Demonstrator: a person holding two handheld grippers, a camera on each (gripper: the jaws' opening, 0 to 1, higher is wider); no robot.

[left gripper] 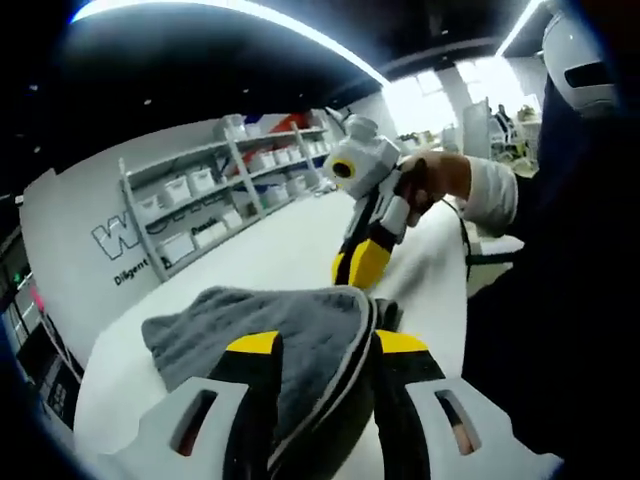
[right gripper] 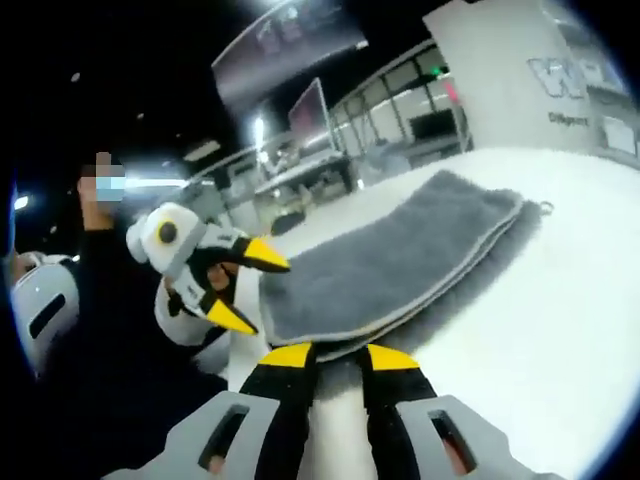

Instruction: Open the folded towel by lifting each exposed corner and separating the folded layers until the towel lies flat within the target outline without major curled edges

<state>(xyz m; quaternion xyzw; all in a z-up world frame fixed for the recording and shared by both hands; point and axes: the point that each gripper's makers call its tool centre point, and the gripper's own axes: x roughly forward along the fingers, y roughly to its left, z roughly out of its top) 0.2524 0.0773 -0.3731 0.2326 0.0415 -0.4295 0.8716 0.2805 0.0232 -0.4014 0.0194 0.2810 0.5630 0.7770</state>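
Observation:
A grey folded towel (left gripper: pixel 280 320) lies on a white table (left gripper: pixel 270 250), its stacked layers edged in white. My left gripper (left gripper: pixel 328 345) is open, and the towel's near edge bulges up between its jaws. The right gripper (left gripper: pixel 358 268), held by a hand, comes in from the right, its yellow tips close together at the towel's edge. In the right gripper view the towel (right gripper: pixel 400 260) stretches away across the table (right gripper: pixel 540 330). My right gripper (right gripper: pixel 338 356) is shut on its near edge. The left gripper (right gripper: pixel 250 290) stands spread at the towel's left corner.
White shelves (left gripper: pixel 220 195) with bins stand along the far wall behind the table. A person in dark clothes (right gripper: pixel 110 330) stands close on the left of the table. A small hanging loop (right gripper: pixel 547 208) sticks out at the towel's far corner.

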